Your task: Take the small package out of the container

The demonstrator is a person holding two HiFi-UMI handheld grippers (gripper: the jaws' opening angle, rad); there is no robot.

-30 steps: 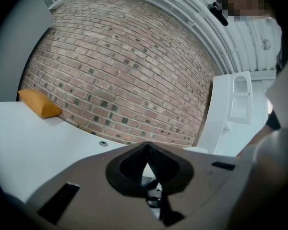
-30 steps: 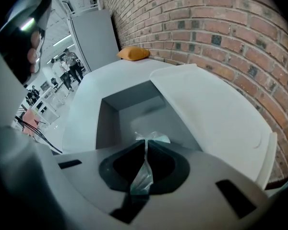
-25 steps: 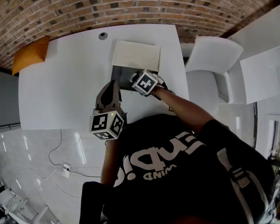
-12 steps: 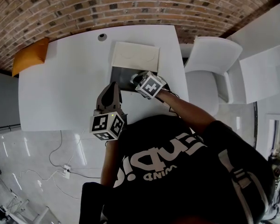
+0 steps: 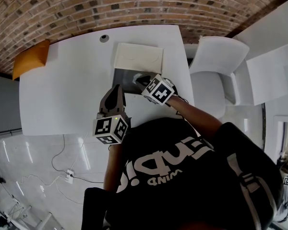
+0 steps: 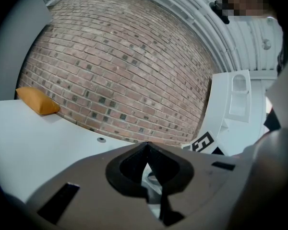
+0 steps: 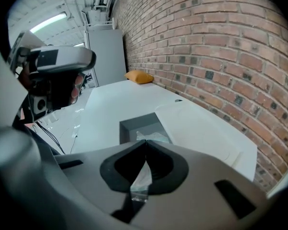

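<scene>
The right tongs are closed all the way on a thin edge of the small package. It is a clear, crinkled pouch, and its body shows over the mouth of the open dark container on the tabletop.

The likeliest trouble is the slick film sliding out of so slight a pinch and dropping back into the box; a quick lift or swing would cause it. The pouch could also drag on the container's rim, though I cannot tell from these views whether its lower end has cleared that rim.

The right forearm reaches forward from the body, with the tongs angled down toward the container, just in front of its white lid. The left tongs are pressed together with nothing in them. They are held close to the body, pointing forward, just short of the container.
</scene>
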